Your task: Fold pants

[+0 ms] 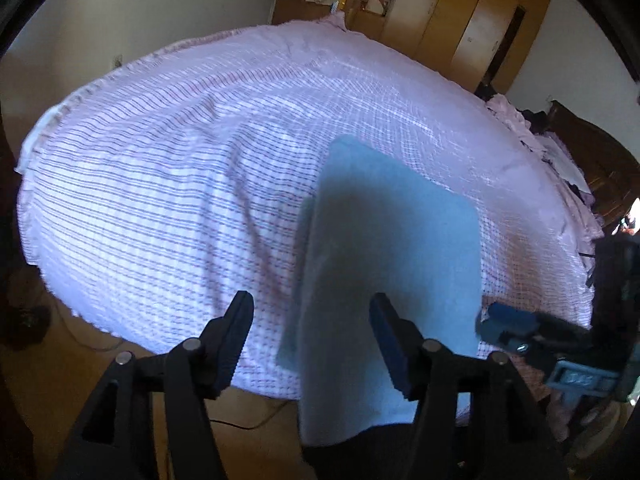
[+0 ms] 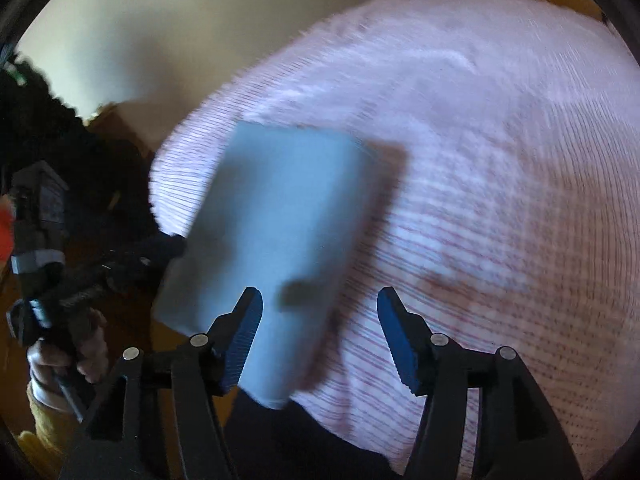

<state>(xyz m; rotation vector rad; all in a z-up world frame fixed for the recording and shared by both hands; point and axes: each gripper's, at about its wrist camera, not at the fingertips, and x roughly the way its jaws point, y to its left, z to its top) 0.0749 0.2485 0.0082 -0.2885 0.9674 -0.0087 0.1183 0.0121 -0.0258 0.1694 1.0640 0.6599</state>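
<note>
The light blue pants [image 1: 392,264] lie folded into a flat rectangle on the pink striped bed cover [image 1: 180,184], at the bed's near edge. My left gripper [image 1: 312,340] is open and empty, its fingers [image 1: 236,344] over the near left part of the pants. My right gripper shows in the left wrist view [image 1: 504,326] at the pants' right edge. In the right wrist view the pants [image 2: 276,240] sit left of centre. My right gripper [image 2: 320,336] is open and empty above their near right corner. The left gripper [image 2: 160,248] shows at their left edge.
The bed [image 2: 500,160] fills both views. Wooden wardrobes [image 1: 460,12] stand behind it. A dark wooden headboard [image 1: 592,164] and crumpled bedding [image 1: 532,132] are at the right. Wooden floor [image 1: 80,360] with a cable lies below the bed's near edge.
</note>
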